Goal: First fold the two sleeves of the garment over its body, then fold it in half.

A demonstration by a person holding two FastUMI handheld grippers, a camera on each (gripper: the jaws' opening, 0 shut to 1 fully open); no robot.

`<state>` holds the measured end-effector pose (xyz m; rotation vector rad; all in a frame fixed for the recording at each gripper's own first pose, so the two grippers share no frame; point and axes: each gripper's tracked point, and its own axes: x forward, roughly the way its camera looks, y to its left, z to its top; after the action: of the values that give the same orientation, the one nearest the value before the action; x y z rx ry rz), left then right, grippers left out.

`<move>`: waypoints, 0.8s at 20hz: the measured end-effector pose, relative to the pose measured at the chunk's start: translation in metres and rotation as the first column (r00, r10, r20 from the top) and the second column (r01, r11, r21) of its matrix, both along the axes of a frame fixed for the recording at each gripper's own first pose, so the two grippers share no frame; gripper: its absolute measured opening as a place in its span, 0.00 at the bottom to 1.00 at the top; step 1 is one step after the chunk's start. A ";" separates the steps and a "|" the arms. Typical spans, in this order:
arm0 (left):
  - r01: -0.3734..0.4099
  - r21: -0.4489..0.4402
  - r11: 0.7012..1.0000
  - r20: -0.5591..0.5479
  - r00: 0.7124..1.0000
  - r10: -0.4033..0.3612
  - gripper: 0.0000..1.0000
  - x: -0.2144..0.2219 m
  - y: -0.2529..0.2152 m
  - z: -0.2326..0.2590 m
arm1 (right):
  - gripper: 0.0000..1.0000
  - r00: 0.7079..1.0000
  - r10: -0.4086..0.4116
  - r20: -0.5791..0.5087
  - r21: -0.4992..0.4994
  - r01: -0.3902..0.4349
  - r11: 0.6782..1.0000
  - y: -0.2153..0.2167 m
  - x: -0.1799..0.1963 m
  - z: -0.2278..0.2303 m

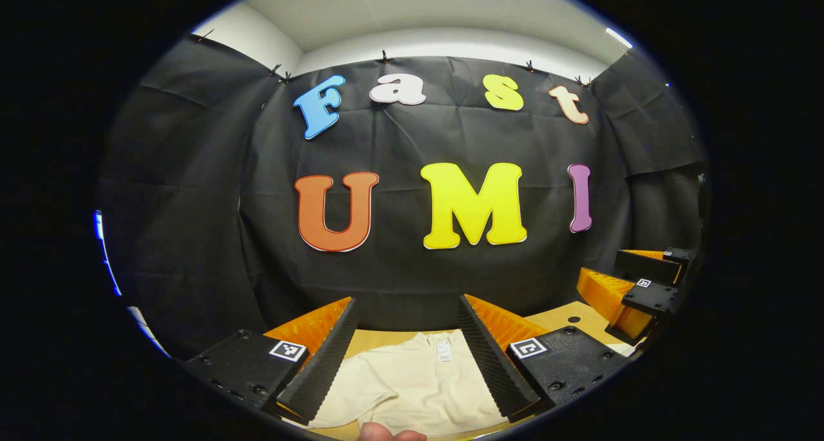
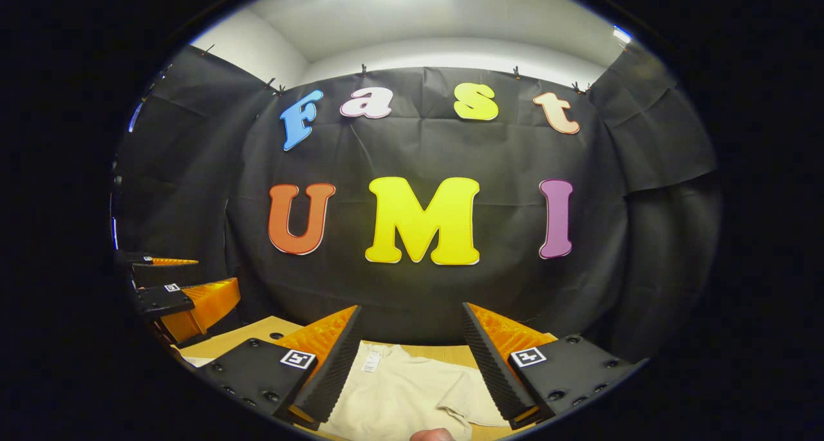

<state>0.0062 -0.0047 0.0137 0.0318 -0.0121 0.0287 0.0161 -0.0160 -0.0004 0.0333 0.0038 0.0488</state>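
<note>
A cream-coloured garment (image 1: pixel 412 383) is seen spread flat on the wooden table (image 1: pixel 566 313), its label-bearing neckline turned toward the far edge and its short sleeves (image 2: pixel 460 399) lying unfolded.

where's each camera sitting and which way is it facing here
Left gripper view: rides the left gripper, facing the booth wall; its open fingers frame the cream garment on the table. A fingertip shows at the bottom edge, the right gripper at right.
Right gripper view: rides the right gripper, facing the same wall, fingers open over the garment, the left gripper at left.
Shared: wall, garment, table.
</note>
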 end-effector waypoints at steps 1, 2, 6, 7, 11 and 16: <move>-0.005 0.008 1.000 -0.004 1.000 0.005 0.99 0.001 0.001 0.000 | 0.94 1.000 -0.002 -0.003 0.003 0.002 1.000 -0.002 0.000 0.000; -0.012 0.013 1.000 -0.005 1.000 0.012 0.99 0.001 0.003 -0.001 | 0.94 1.000 -0.002 -0.004 0.005 0.002 1.000 -0.003 0.001 0.000; -0.012 0.008 1.000 -0.016 1.000 0.012 0.99 0.002 -0.003 -0.002 | 0.94 1.000 -0.012 -0.012 0.018 0.012 1.000 -0.016 0.002 -0.002; -0.008 0.009 1.000 -0.017 1.000 0.008 0.99 0.002 -0.006 -0.002 | 0.94 1.000 -0.015 -0.017 0.017 0.015 1.000 -0.020 0.001 -0.004; 0.031 0.024 0.999 -0.028 0.999 -0.030 0.99 0.004 -0.026 -0.007 | 0.94 0.997 -0.046 -0.054 0.016 0.047 0.999 -0.048 -0.004 -0.019; 0.070 0.025 0.997 -0.048 0.996 -0.069 0.99 0.005 -0.055 -0.021 | 0.94 0.989 -0.090 -0.118 0.021 0.093 0.995 -0.106 -0.017 -0.044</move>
<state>0.0117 -0.0601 -0.0075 0.0587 0.0337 -0.0417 -0.0012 -0.1218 -0.0443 0.0624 0.1187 -0.0449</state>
